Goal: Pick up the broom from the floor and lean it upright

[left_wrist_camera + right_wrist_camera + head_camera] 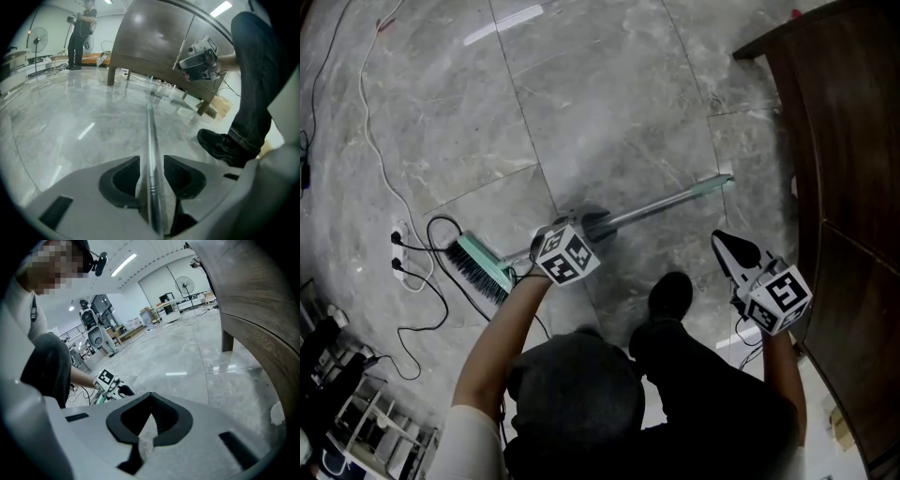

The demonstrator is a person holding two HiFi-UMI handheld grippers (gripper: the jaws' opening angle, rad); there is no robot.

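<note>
The broom lies flat on the grey tiled floor, its green head [478, 265] at the left and its metal handle [666, 203] running off to the right. My left gripper [592, 223] is low over the handle, a short way from the head. In the left gripper view the handle [150, 136] runs straight between the open jaws of that gripper [151, 161], with thin gaps on both sides. My right gripper [729, 246] hangs near the cabinet, apart from the broom; its jaws [151, 397] are shut with nothing in them.
A dark wooden cabinet [844, 187] stands along the right side, close to the handle's far end. White and black cables with a power strip [401, 248] lie left of the broom head. The person's black shoe [671, 295] is just below the handle. A rack [347, 403] stands at lower left.
</note>
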